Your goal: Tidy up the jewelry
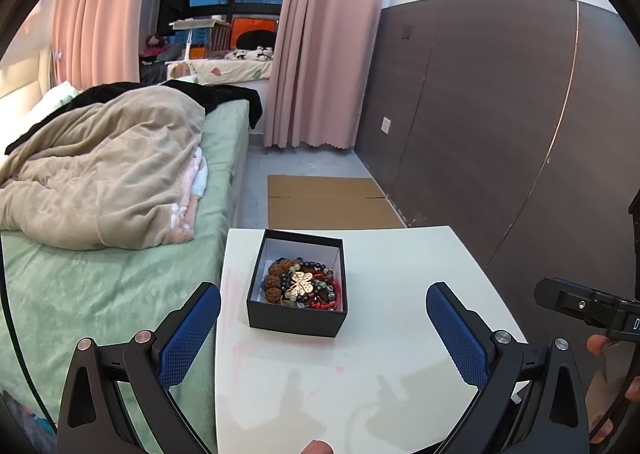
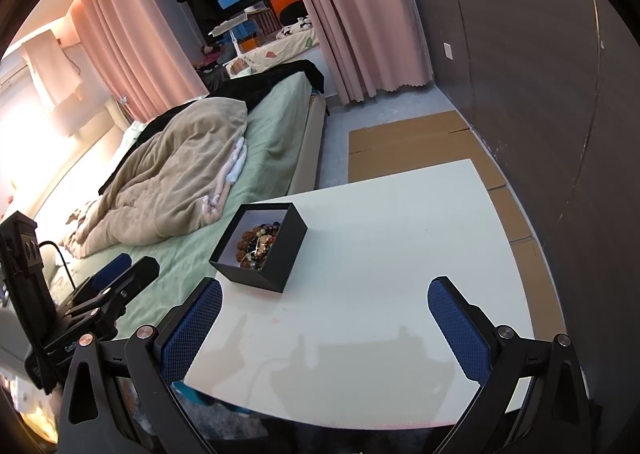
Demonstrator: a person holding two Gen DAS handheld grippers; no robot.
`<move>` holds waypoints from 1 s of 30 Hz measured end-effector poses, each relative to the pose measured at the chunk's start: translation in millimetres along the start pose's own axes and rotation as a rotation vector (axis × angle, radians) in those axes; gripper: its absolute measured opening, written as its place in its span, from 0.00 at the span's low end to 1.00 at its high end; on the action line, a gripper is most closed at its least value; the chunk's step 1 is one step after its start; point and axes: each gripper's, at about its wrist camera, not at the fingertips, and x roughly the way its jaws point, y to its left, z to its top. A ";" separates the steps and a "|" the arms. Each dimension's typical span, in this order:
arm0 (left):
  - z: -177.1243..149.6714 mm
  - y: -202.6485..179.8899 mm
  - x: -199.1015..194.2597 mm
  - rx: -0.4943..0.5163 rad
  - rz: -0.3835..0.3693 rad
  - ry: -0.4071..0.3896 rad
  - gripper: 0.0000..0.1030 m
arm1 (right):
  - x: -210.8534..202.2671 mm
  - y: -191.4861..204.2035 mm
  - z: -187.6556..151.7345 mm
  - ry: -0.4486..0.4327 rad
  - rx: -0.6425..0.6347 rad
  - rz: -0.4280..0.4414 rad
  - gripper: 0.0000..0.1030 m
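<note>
A: We see a square black box (image 1: pixel 296 288), matte card with a pale lining, on the smooth white table (image 1: pixel 400 334). It sits at twelve o'clock from our left gripper (image 1: pixel 323 328), nearer the table's bed-side edge.

B: Inside we make out the jewelry (image 1: pixel 305 284): a heap of round beads, knobbly brown ones, red cord and a flat gold butterfly-shaped piece on top.

A: Our left gripper's jaws stand wide apart, holding nothing; the blue pads (image 1: pixel 192 334) have a fine diamond-grid texture.

B: Our right gripper (image 2: pixel 325 328) is just as wide and empty, and the box lies at about eleven o'clock from it, well clear of the fingers.

A: At nine o'clock we have the bed (image 1: pixel 100 286), soft green sheet under a rumpled beige blanket (image 1: pixel 104 173). Flat brown cardboard (image 1: pixel 328 199) lies on the floor beyond the table.
</note>
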 end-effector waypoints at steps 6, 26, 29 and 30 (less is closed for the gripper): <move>-1.1 -4.2 -1.5 0.012 0.009 -0.003 0.99 | -2.7 -1.7 0.6 -0.001 0.002 -0.008 1.00; 1.5 -9.5 1.1 0.020 0.010 0.011 0.99 | -0.4 -10.9 -1.5 0.005 0.007 -0.020 1.00; 0.8 -11.8 0.2 0.031 0.021 0.003 0.99 | 0.0 -13.1 -2.6 0.006 0.005 -0.022 1.00; 0.5 -12.5 0.4 0.033 0.023 0.002 0.99 | -0.1 -13.5 -2.4 0.007 0.004 -0.024 1.00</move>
